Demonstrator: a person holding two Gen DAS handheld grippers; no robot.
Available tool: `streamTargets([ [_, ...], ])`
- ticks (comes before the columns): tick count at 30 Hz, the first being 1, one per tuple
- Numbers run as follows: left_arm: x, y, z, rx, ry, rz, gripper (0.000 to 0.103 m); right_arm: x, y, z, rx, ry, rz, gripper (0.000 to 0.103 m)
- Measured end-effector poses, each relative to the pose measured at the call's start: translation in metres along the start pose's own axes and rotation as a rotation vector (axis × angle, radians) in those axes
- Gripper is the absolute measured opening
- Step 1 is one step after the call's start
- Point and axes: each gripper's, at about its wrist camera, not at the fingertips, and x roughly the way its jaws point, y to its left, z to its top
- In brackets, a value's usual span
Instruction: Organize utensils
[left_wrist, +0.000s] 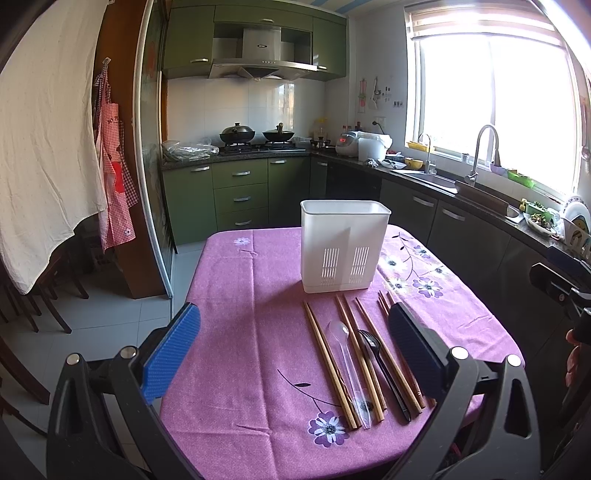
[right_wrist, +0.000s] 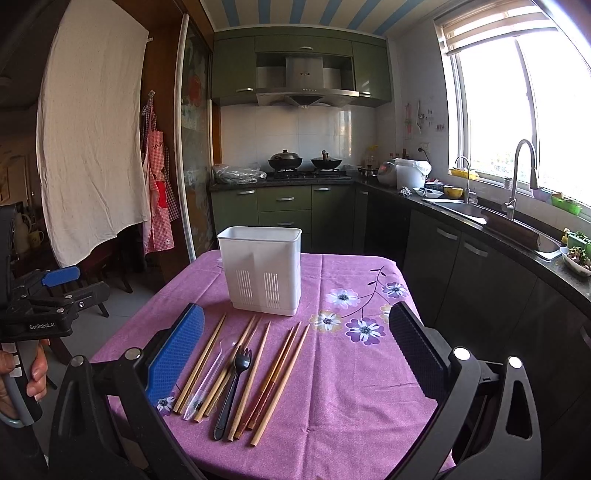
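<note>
Both tongs spread wide and empty: left tongs (left_wrist: 293, 354) held above the near edge of the bench (left_wrist: 236, 332), right tongs (right_wrist: 295, 354) likewise, nothing between the pads of either. Just ahead of and below both, on the purple flowered tablecloth (right_wrist: 351, 387), a loose row of utensils: wooden chopsticks (right_wrist: 199, 365) lying side by side, a clear plastic spoon (left_wrist: 343, 354) among them, a black plastic fork (right_wrist: 232, 384) with tines toward the holder. In the left view the row sits toward the right pad, partly hidden behind it; in the right view it sits toward the left pad. Beyond the row, near the middle of the bench, a white slotted utensil holder (right_wrist: 262, 273), upright, apparently divided into compartments, apparently empty though the inside is not visible. At the left edge of the right view, the left tool's handle held in a hand (right_wrist: 33, 373). Likely trouble from here: chopsticks touching or nearly touching, so a pinch on one probably drags or rolls a neighbour, or catches two at once; thin round sticks flat on cloth, easy to slip out or snag the fabric; the clear spoon hard to make out against the cloth; the light holder possibly nudged or tipped by a long stick hitting its rim at a slant.
</note>
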Motion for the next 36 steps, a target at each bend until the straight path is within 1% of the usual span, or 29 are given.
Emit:
streamTargets([
  [30,0.001,0.001,0.001,0.001,0.005,-0.002,0.097,0.002,-0.002,-0.001,0.000,0.006,0.001,0.099],
  [33,0.007,0.000,0.002,0.003,0.025,-0.015,0.097,0.010,-0.006,-0.001,0.007,0.044,0.017,0.099],
  [34,0.012,-0.001,0.002,0.005,0.044,-0.021,0.097,0.016,-0.009,-0.001,0.008,0.083,0.031,0.099],
  [36,0.025,-0.004,0.005,0.006,0.095,-0.030,0.097,0.028,-0.012,0.000,0.001,0.137,0.031,0.099],
])
